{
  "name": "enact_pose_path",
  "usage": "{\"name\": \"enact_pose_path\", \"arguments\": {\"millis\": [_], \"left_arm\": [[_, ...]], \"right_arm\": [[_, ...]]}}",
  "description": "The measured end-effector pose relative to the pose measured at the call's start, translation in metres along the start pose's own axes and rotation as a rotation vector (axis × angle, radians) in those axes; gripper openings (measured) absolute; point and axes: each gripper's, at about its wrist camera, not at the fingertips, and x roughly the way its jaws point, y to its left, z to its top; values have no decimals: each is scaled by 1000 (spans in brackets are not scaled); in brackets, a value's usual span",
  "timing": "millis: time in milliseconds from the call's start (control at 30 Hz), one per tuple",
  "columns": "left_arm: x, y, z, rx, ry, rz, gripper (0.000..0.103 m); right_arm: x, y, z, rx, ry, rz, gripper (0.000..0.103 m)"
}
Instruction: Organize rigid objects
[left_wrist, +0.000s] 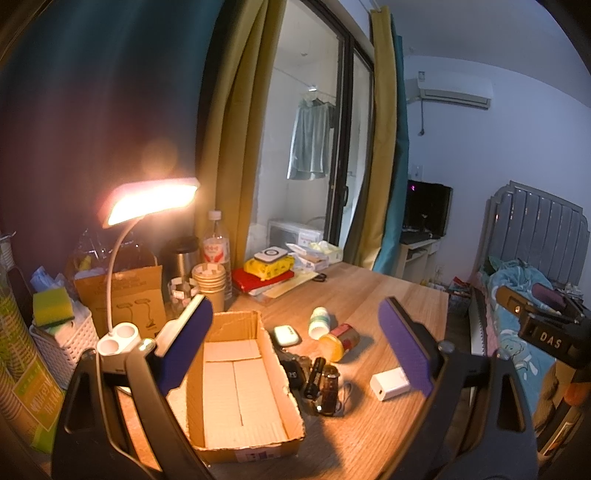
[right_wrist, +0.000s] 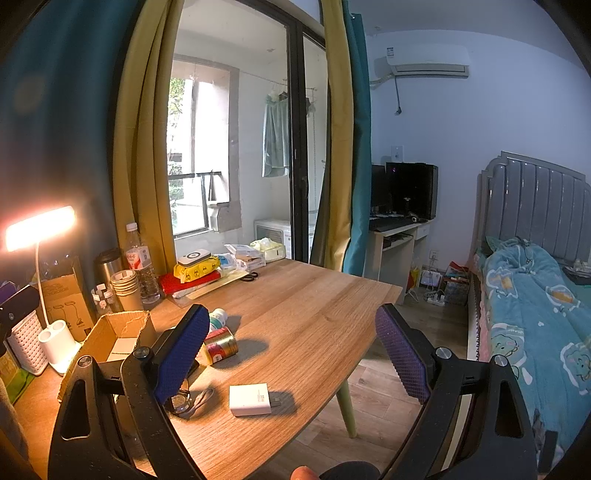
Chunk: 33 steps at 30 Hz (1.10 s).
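The left gripper (left_wrist: 295, 347) hangs wide open and empty over the cardboard box (left_wrist: 236, 384); only its view shows the black batteries (left_wrist: 321, 380) and white earbud case (left_wrist: 285, 335) beside that box; the right gripper (right_wrist: 291, 354), likewise spread and empty, frames the white charger (right_wrist: 249, 399) and tipped can (right_wrist: 220, 346); wooden table (right_wrist: 303, 295), lit desk lamp (right_wrist: 38, 227), bed (right_wrist: 535, 314) beyond.

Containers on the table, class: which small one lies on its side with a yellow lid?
The red-labelled can, tipped over beside the white bottle. Its lid is yellow; the bottle's body is white with a green band.
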Motion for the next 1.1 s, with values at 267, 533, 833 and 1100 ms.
{"name": "enact_pose_path", "arguments": {"millis": [267,533,833,1100], "left_arm": [[1,1,0,2,2,1,92],[1,3,2,12,10,15,92],[44,36,-19,-36,190,112,92],[96,96,-81,-114,458,239,92]], "right_arm": [[0,0,0,1,0,0,93],[3,-4,-1,-4,5,5,93],[36,-4,-10,-16,66,43,93],[95,18,-37,-64,200,105,93]]}}
